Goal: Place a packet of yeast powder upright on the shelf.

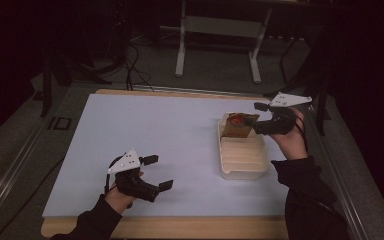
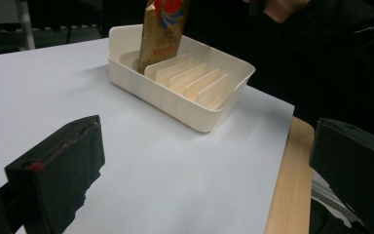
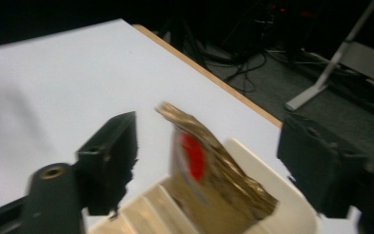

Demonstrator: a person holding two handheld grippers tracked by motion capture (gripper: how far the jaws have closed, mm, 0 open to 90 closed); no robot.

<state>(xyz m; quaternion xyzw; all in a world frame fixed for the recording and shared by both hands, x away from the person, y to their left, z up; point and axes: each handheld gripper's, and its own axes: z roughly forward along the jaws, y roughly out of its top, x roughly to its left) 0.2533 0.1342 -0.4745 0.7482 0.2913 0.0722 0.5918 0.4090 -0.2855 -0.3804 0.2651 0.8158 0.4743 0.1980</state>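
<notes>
A gold-brown packet [image 1: 238, 125] with a red mark stands tilted in the far slot of a cream tray [image 1: 243, 173] with several dividers, at the table's right. My right gripper [image 1: 258, 118] hovers just right of and above the packet, open. In the right gripper view the packet [image 3: 209, 180] sits between and below the spread jaws of the right gripper [image 3: 214, 153], and neither pad touches it. My left gripper [image 1: 158, 172] rests near the front left, open with nothing in it. In the left gripper view the left gripper [image 2: 204, 161] faces the tray [image 2: 175, 105] and the packet [image 2: 161, 29].
A white sheet [image 1: 155, 125] covers the table, with a wooden edge [image 1: 190, 227] along the front. Behind the table stand a metal frame's legs [image 1: 181, 55] and cables [image 1: 132, 65] on the dark floor. The tray's nearer slots [image 1: 242, 155] hold nothing.
</notes>
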